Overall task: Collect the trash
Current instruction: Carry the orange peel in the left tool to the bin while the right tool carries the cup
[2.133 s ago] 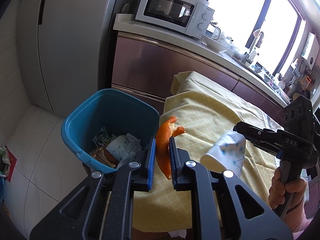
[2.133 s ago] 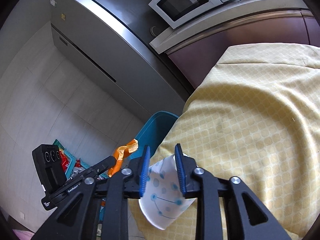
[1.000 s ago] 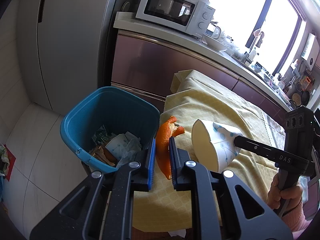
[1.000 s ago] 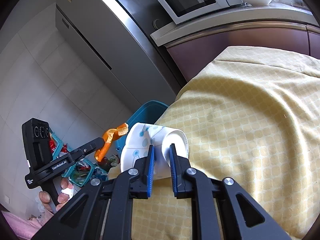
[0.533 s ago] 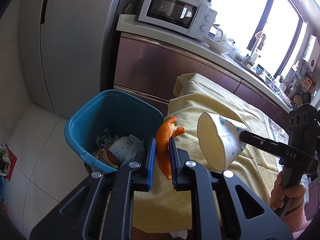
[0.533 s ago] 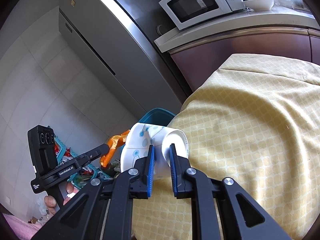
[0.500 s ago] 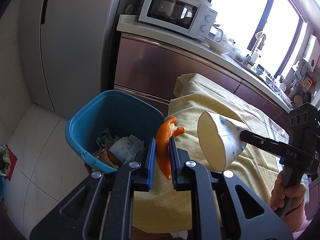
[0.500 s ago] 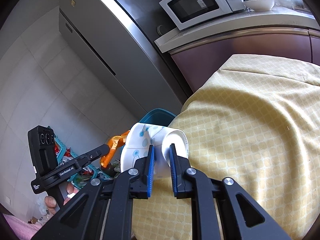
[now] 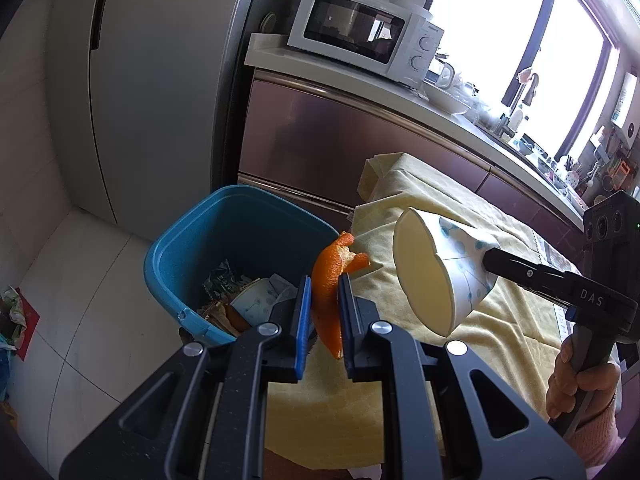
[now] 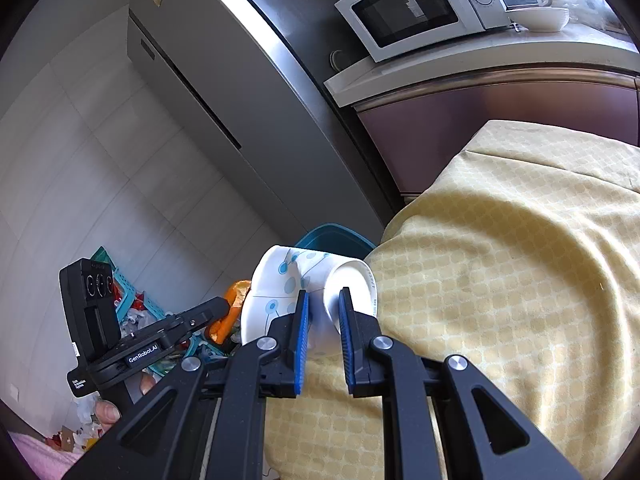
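Orange peel (image 9: 326,280) pinched upright in the left tongs (image 9: 323,300), tip poking up past the pads, hanging right at the near rim of the blue bin (image 9: 240,256). Probably held there so a simple release drops it straight in. Bin already loaded with paper scraps and wrappers just left of and beyond those tongs.

Paper cup (image 10: 308,292) squashed in the right tongs (image 10: 323,320), clamped on the crumpled wall near the base, mouth facing away toward the bin. Both tongs nearly closed, each clenched on its own bit of trash, nothing loose.

Cup hovering over the yellow-clothed tabletop (image 10: 500,280), to the right of the peel. Needs carrying further left before letting go, otherwise likely lands on the cloth. Fridge and microwave well beyond.
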